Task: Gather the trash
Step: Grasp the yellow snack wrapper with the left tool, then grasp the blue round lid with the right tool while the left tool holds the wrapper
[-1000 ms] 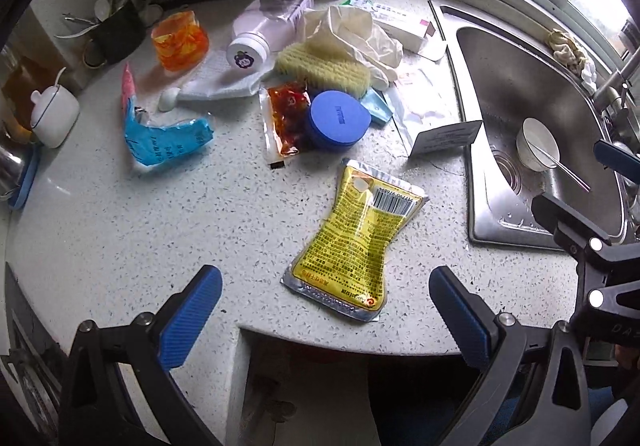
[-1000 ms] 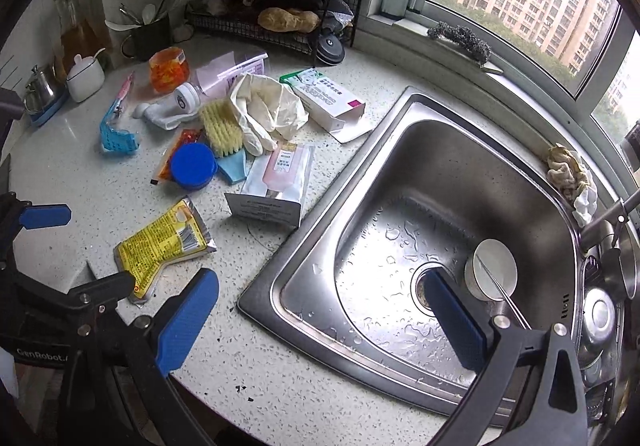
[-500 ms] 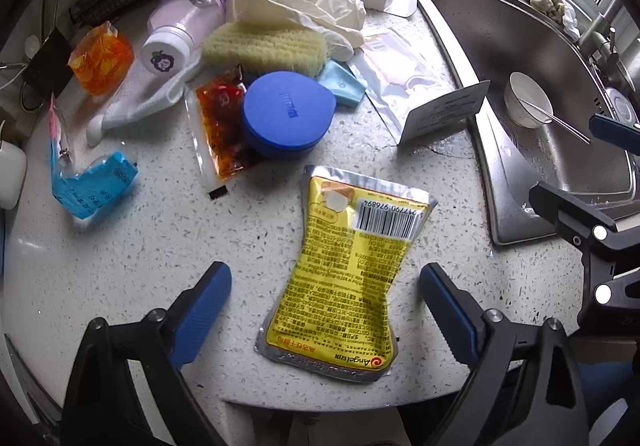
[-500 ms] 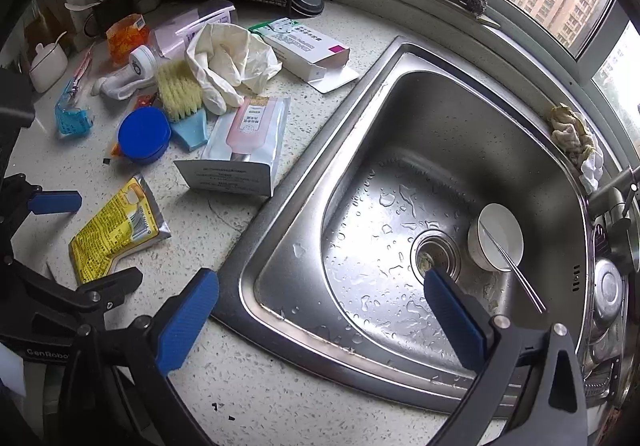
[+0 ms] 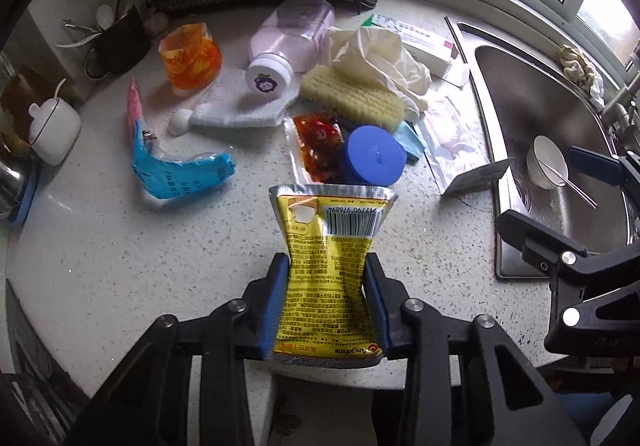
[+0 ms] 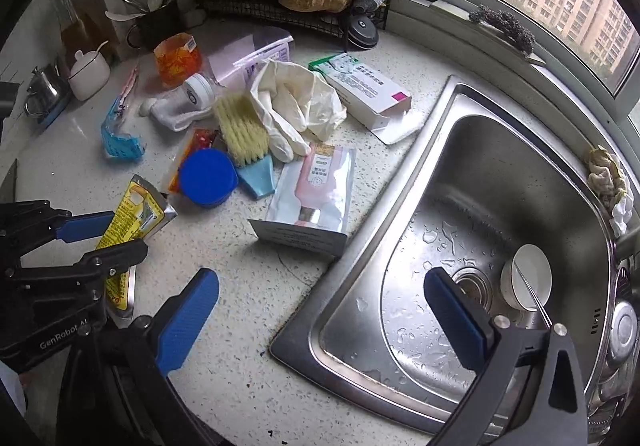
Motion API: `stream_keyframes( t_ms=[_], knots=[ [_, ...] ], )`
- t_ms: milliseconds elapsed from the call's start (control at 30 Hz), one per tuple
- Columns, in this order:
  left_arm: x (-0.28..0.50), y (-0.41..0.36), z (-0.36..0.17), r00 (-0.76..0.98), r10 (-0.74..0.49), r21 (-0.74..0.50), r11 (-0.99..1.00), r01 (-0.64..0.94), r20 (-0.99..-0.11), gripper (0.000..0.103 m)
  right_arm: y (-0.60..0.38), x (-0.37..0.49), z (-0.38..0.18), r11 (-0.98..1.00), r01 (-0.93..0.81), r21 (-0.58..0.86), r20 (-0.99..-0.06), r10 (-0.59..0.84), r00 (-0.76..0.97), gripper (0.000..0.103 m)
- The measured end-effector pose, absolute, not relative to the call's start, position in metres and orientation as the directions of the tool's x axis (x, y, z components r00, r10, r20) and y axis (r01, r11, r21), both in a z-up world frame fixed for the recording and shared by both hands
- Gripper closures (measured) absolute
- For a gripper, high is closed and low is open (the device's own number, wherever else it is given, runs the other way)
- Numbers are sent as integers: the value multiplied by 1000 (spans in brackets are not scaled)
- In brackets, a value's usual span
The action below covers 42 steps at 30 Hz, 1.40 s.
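Note:
A yellow foil packet [image 5: 328,274] with a barcode is pinched to a waist between the blue pads of my left gripper [image 5: 326,266], whose jaws are closing on it. Its far end tilts up off the speckled counter [image 5: 120,246]. The right wrist view shows the same packet [image 6: 132,218] in the left gripper [image 6: 108,242] at the counter's near left edge. My right gripper [image 6: 318,286] is open and holds nothing, hovering over the sink's near left corner. More litter lies beyond: a blue wrapper [image 5: 180,174], a red sauce sachet [image 5: 320,150] and a silver pouch [image 6: 316,186].
A blue lid [image 5: 374,160], scrub brush [image 5: 352,102], rubber gloves [image 5: 380,58], a toppled bottle [image 5: 288,42], an orange cup [image 5: 190,56] and an open box [image 6: 368,94] crowd the counter. The steel sink [image 6: 500,174] on the right holds a white bowl [image 6: 528,282] with chopsticks. A wire rack [image 6: 288,10] stands behind.
The left gripper's jaws came in from wide apart onto the yellow packet, squeezing it and raising its far end. The right gripper drifted a little along the sink's edge, still open.

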<state>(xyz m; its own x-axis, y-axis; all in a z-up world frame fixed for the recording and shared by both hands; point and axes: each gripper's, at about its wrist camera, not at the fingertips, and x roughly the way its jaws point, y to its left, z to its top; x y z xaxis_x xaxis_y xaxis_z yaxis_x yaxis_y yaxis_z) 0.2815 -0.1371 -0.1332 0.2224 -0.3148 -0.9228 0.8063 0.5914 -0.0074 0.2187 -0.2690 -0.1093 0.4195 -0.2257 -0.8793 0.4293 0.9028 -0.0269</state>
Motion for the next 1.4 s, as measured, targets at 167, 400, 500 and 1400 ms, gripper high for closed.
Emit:
stream_keyframes(
  t_ms=[167, 400, 500, 1400],
  knots=[
    [305, -123, -125, 274, -321, -12, 669, 743, -907, 68, -260, 257, -108, 939, 342, 36, -875, -135, 464, 0],
    [333, -108, -133, 310, -283, -2, 741, 672, -908, 68, -256, 297, -132, 961, 259, 95, -903, -27, 429, 18],
    [337, -105, -138, 312, -279, -1, 748, 664, -908, 68, -254, 310, -143, 966, 245, 84, -917, -21, 399, 21],
    [283, -79, -111, 367, -252, -3, 828, 561, -895, 68, -229, 265, -99, 995, 61, 74, -864, 34, 502, 57]
  ],
)
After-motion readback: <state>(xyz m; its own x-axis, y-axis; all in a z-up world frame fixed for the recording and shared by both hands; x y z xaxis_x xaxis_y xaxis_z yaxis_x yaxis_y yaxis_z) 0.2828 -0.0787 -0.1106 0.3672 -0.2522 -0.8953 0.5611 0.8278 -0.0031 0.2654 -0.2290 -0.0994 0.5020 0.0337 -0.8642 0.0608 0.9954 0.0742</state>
